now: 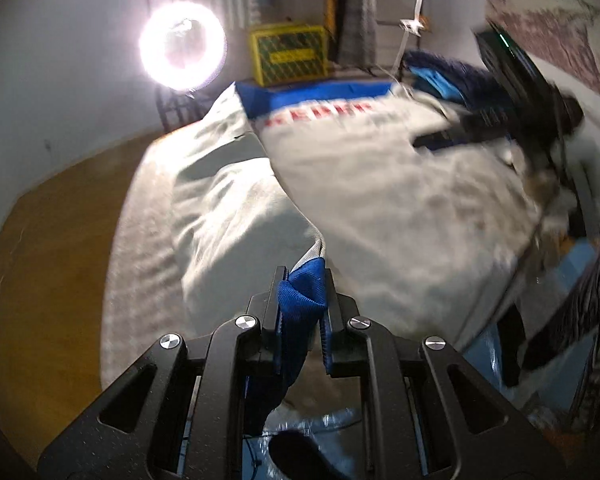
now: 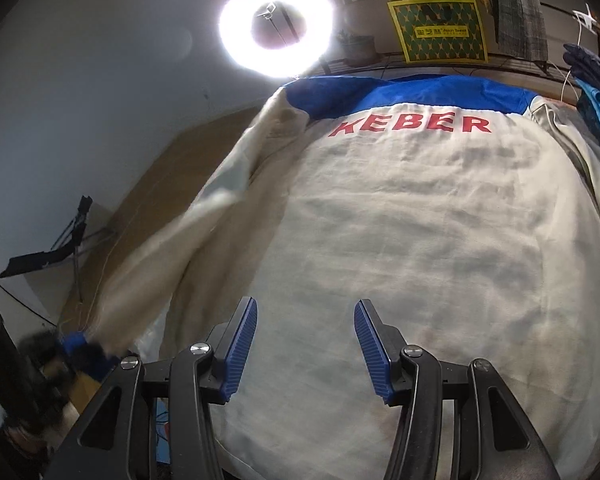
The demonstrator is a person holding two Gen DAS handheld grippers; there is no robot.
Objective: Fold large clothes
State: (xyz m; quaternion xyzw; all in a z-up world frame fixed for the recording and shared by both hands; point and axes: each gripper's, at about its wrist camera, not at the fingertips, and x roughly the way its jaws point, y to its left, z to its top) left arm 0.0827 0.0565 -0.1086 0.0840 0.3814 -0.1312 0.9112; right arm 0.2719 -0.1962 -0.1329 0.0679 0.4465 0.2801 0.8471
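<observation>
The left claw point(image 1: 302, 292) is pinching the blue cuff point(image 1: 300, 296) of the one white jacket point(image 2: 400, 240), its pads pressed tight on the ribbed cloth, and the sleeve point(image 1: 228, 208) runs away ahead of it toward the shoulder. The jacket lies back-up on the tabletop point(image 1: 52, 216), directly ahead of and beneath the right claw point(image 2: 305, 344), whose jaws are spread with nothing between them, hovering just over the hem end.

I'd say the risk is in that sleeve. The cuff is a thick bunched wad, held only at its edge; a fast swing across could tug it free, or drag the whole body sideways and rumple the flat back, since the right claw isn't pinning anything.

Counting: one jacket, two sleeves (the far one mostly tucked at the right edge), one red "KEBER" lettering point(image 2: 410, 125), one ring light point(image 2: 276, 26), one yellow box point(image 2: 436, 32), two claws.
</observation>
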